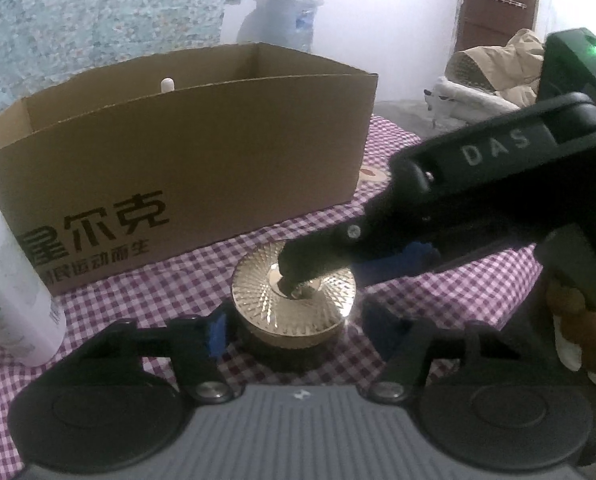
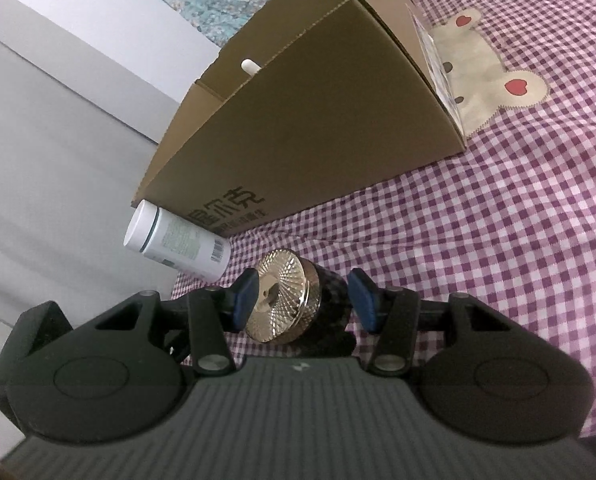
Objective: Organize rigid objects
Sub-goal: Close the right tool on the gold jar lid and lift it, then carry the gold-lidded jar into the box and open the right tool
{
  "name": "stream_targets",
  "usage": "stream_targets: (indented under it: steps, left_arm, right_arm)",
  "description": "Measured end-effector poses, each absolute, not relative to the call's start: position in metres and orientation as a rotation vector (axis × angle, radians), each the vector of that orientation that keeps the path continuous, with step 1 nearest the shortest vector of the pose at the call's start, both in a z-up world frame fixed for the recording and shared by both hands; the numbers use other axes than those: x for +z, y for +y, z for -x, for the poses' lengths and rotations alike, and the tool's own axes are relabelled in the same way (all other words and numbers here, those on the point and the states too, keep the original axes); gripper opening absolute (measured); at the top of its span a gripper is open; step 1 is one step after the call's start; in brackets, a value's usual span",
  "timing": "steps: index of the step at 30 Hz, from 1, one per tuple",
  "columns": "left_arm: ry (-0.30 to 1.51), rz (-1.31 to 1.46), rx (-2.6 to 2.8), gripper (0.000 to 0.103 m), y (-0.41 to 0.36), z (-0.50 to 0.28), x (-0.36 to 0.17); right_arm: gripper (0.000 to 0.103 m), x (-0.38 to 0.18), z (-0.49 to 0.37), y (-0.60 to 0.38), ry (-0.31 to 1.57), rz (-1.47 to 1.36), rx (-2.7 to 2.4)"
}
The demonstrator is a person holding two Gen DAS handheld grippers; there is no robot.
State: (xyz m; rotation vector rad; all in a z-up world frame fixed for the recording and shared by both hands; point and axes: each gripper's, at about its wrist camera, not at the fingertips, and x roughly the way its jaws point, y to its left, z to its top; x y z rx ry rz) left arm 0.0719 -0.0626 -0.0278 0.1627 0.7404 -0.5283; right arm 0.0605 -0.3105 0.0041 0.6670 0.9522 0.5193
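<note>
The brown corrugated cardboard box (image 1: 186,152), at the centre left of the left wrist view, carries large black Chinese characters "尔克" on its front wall at lower left, a cut-off character before them and a smaller, partly hidden line below. The black plastic body of the other gripper (image 1: 493,152), at right, bears pale letters "DAS". The white cylindrical bottle (image 2: 178,240) shows a barcode and print too small to read.

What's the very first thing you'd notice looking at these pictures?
The shiny gold-lidded jar on the purple checked cloth catches the eye, with both grippers' blue pads crowding round it. Behind it stands a big open cardboard box with black lettering, and a white bottle stands near the box's corner.
</note>
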Motion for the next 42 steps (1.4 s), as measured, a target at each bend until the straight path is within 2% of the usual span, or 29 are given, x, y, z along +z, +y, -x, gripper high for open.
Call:
stream_targets:
  steps: [4, 18, 25, 33, 37, 42]
  left_arm:
    - [0.739, -0.157, -0.508, 0.058, -0.062, -0.076, -0.028]
    - [0.694, -0.145, -0.495, 0.057, -0.066, -0.065, -0.008]
    - [0.584, -0.149, -0.484, 0.057, -0.066, -0.065, 0.037]
    - [0.48, -0.123, -0.481, 0.057, -0.075, -0.103, 0.095]
    - [0.514, -0.091, -0.486, 0.057, -0.084, -0.137, 0.098]
    - [0.622, -0.044, -0.48, 0.057, -0.092, -0.179, 0.077]
  right_arm:
    - [0.048, 0.0, -0.061, -0.309, 0.956, -0.676, 0.527]
    - [0.044, 0.018, -0.056, -0.306, 0.913, -0.647, 0.533]
    - [0.044, 0.067, -0.057, -0.302, 0.802, -0.566, 0.578]
    - [0.045, 0.135, -0.092, -0.304, 0.652, -0.443, 0.614]
    - [0.046, 0.147, -0.125, -0.31, 0.646, -0.407, 0.595]
    - [0.046, 0.129, -0.17, -0.324, 0.731, -0.422, 0.562]
